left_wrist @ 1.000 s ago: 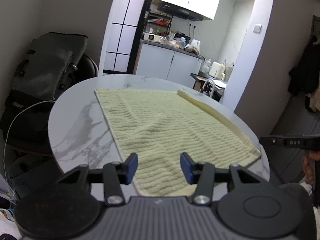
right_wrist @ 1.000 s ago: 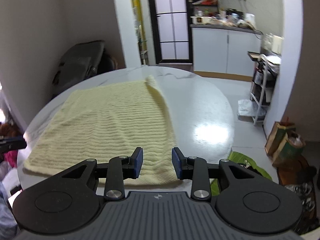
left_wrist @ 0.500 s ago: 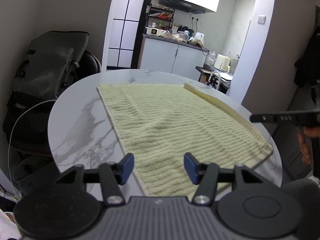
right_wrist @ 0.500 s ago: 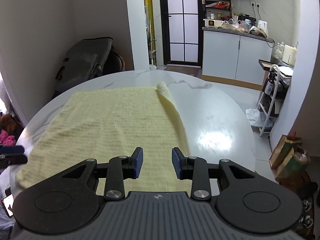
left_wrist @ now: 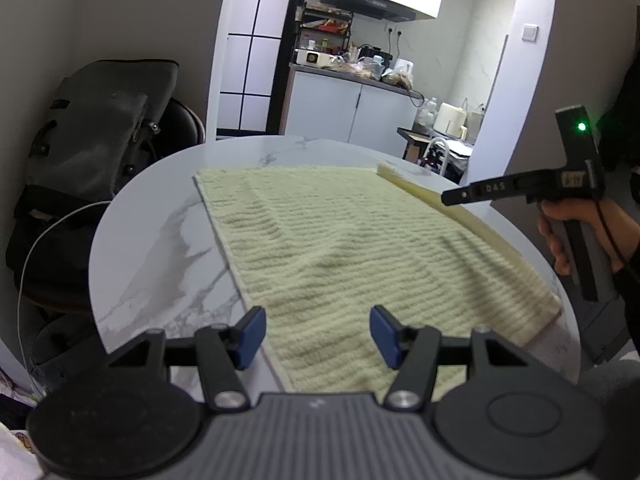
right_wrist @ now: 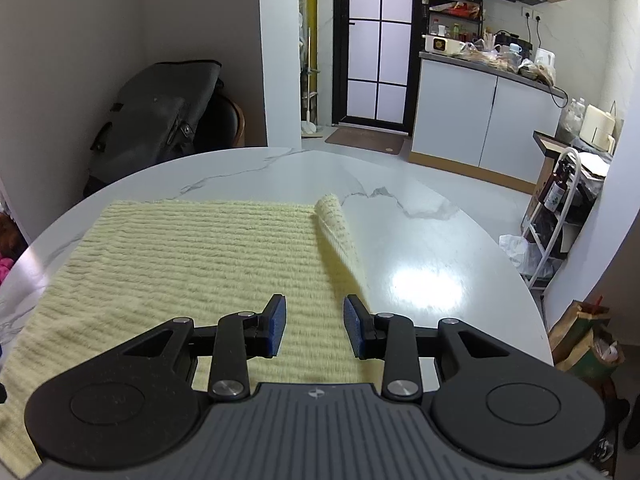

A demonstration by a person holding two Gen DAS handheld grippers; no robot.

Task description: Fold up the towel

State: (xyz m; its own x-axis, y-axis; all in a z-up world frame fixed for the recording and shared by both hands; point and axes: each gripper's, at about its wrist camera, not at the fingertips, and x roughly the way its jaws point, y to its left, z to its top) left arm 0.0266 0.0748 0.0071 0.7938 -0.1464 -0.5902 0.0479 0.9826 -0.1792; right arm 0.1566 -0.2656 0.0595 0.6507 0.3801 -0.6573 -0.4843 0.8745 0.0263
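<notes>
Lying flat, ribbed yellow towel (right_wrist: 192, 256), right edge seemingly curled; both grippers (left_wrist: 316, 334) (right_wrist: 314, 326) agape, empty.

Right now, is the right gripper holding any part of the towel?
No. In the right wrist view, the right gripper is open above the towel, nothing between its blue pads.

Towel (left_wrist: 360, 248) flat on table (left_wrist: 160, 248); far right corner curled over; bag (left_wrist: 96, 128) behind table's left.
</notes>
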